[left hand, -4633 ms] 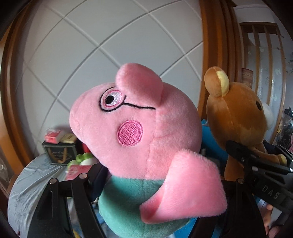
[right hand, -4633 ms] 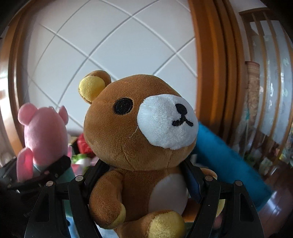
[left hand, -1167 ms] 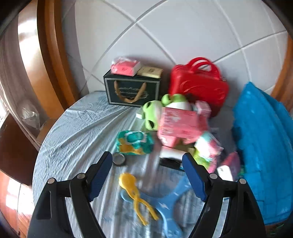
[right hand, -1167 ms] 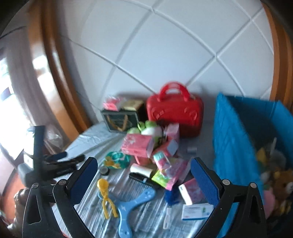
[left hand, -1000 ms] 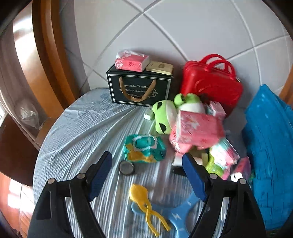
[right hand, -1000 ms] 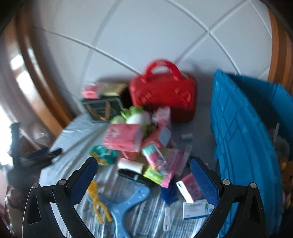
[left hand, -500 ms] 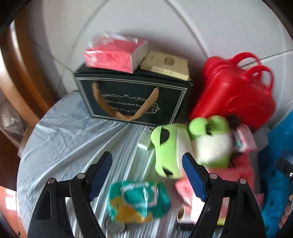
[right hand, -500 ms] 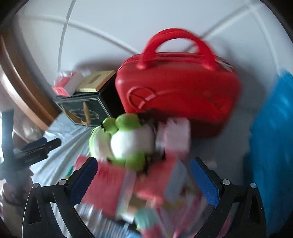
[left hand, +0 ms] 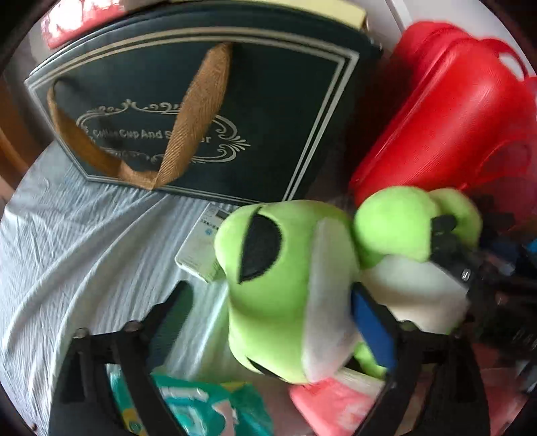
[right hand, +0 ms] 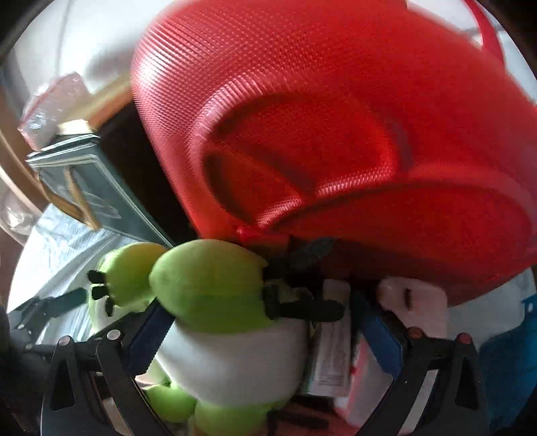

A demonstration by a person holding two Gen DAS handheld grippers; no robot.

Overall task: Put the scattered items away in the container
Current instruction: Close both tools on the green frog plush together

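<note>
Right now the green frog plush (left hand: 285,285) lies on its side on the grey-blue tablecloth (left hand: 60,251). It is in the clutter, not in the container, with its head close to the front of the dark gift bag (left hand: 208,110) and its feet up against the red case (left hand: 453,117). In the left wrist view its long axis runs across the picture, head to the left and white belly to the right. Both tools are down over it, so neither hand is clearly the nearer. The left gripper (left hand: 270,295) straddles the head; its jaws have just been opening and stand wide, the blue pad on the right sitting at the neck and the other finger clear of the cheek. The right gripper (right hand: 260,308) straddles the belly, also wide. One pad is against the frog's flank, while the other is apart from it with small boxes in the gap, so I judge nothing is clamped yet. Closing either pair would pinch along the frog's length, not across it, so the soft body will probably squash before it holds. There is one frog, two grippers, one red case, and one gift bag with two things on top, a pink pack (left hand: 77,23) and a tan box (left hand: 302,10). Around the frog lie one white carton (left hand: 198,255), one teal packet (left hand: 201,409) and one pink box (left hand: 329,399). The boxes in the right wrist view are too blurred to count.
</note>
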